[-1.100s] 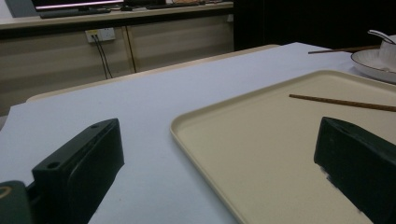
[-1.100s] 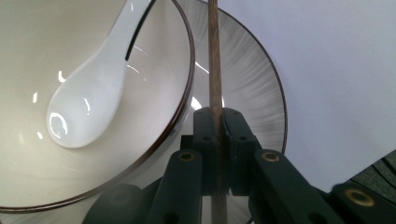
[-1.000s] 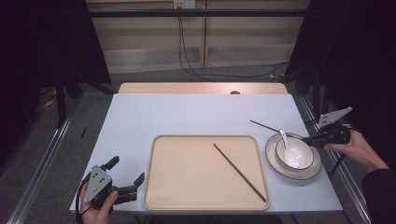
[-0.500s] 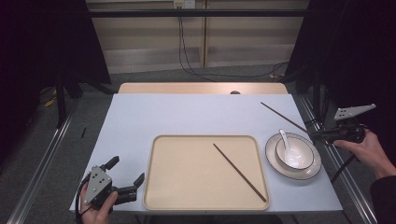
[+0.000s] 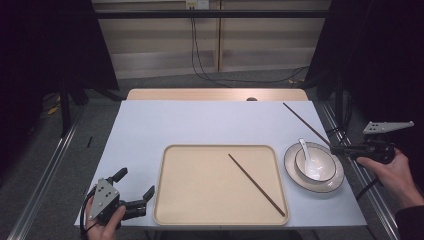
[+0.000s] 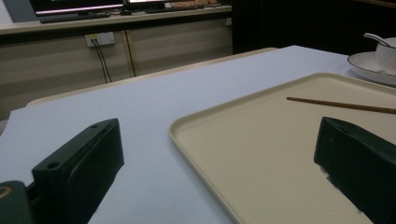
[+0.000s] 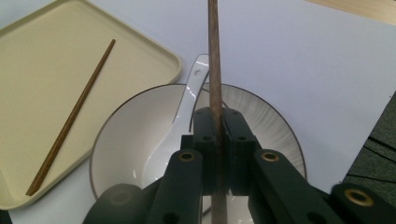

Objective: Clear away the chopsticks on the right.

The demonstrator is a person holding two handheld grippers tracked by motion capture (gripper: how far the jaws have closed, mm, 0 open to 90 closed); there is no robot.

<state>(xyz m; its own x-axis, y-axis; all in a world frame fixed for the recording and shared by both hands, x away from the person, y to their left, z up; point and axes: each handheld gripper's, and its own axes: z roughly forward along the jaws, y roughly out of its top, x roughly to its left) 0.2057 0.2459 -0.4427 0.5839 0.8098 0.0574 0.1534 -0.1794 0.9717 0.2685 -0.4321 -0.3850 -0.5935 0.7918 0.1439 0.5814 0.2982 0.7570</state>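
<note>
My right gripper (image 5: 338, 148) is at the table's right edge, beside the bowl, shut on a brown chopstick (image 5: 307, 125) that points back and left above the table. In the right gripper view the chopstick (image 7: 214, 60) runs straight up between the shut jaws (image 7: 215, 116), over the white bowl (image 7: 135, 154) and its white spoon (image 7: 189, 91). A second chopstick (image 5: 256, 184) lies diagonally on the beige tray (image 5: 200, 200). My left gripper (image 5: 135, 184) rests open at the front left corner, just left of the tray (image 6: 261, 154), with nothing between its fingers (image 6: 79, 165).
The bowl (image 5: 320, 167) sits on a white plate (image 5: 295, 172) with a dark rim, right of the tray. The table's pale top (image 5: 200, 122) is bare behind the tray. A wooden strip (image 5: 215, 94) runs along the far edge, with cables behind it.
My right gripper has carried its chopstick rightwards, off the bowl toward the table's right edge, and the stick's free end has swung farther back. The left gripper has stayed put.
</note>
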